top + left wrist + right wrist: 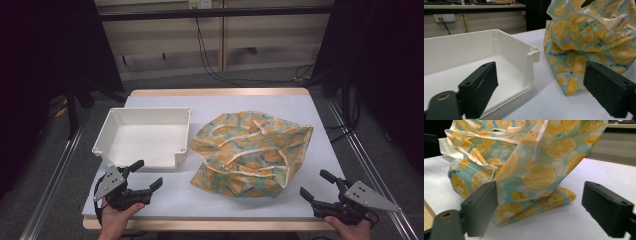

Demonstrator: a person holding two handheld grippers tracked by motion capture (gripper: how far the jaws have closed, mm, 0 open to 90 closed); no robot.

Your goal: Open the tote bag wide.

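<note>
I have both grippers low at the near edge of the bench point(300, 107), each with its jaws spread wide and nothing between them. My left gripper point(145, 176) sits just in front of the tray point(112, 131), pointing toward its near right corner; my right gripper point(316, 186) sits off the near right corner of the bag point(252, 150), a little apart from it. The tray is a white, shallow, square bin on the left half of the bench, and I see nothing lying in it; in the left gripper view its floor point(461, 82) is bare. The bag, printed with orange slices on pale green, lies crumpled just right of the tray, its mouth slumped. Folds hide its inside, so I cannot tell whether it holds anything.
</note>
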